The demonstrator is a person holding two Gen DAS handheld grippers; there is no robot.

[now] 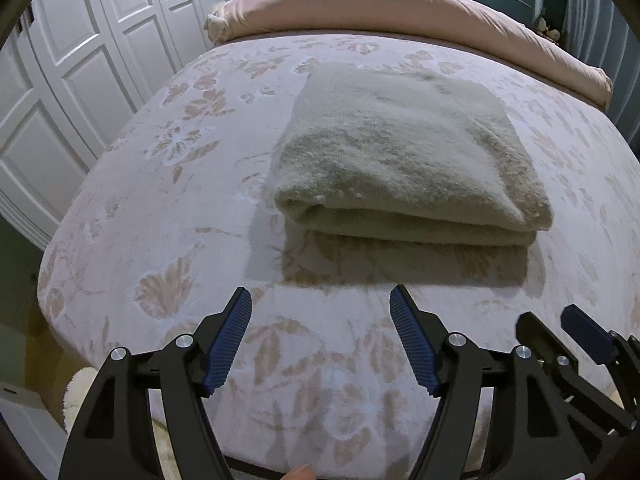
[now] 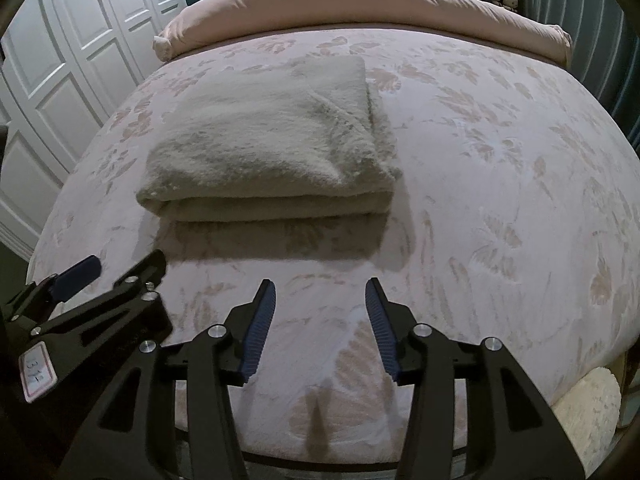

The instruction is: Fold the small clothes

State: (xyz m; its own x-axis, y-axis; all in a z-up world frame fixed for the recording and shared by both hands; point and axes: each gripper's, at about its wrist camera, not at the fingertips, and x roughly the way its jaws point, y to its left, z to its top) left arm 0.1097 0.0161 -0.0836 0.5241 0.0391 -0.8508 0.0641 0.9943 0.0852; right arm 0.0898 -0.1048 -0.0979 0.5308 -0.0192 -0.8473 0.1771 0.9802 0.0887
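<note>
A fluffy cream garment (image 1: 404,160) lies folded into a thick rectangle on the bed, its rounded fold edge facing me. It also shows in the right wrist view as the same folded garment (image 2: 268,148), left of centre. My left gripper (image 1: 320,300) hangs open above the bedspread, short of the fold edge, with nothing between its blue pads. My right gripper (image 2: 320,292) is open too, over bare bedspread to the right of the garment. Each gripper shows at the edge of the other's view: the right gripper (image 1: 548,328), the left gripper (image 2: 124,264).
The bed carries a pale floral bedspread (image 1: 168,208). A rolled pink duvet (image 1: 392,8) lies across the far end. White panelled wardrobe doors (image 1: 72,80) stand along the left side. A fluffy cream rug (image 2: 588,408) lies on the floor beside the bed's near corner.
</note>
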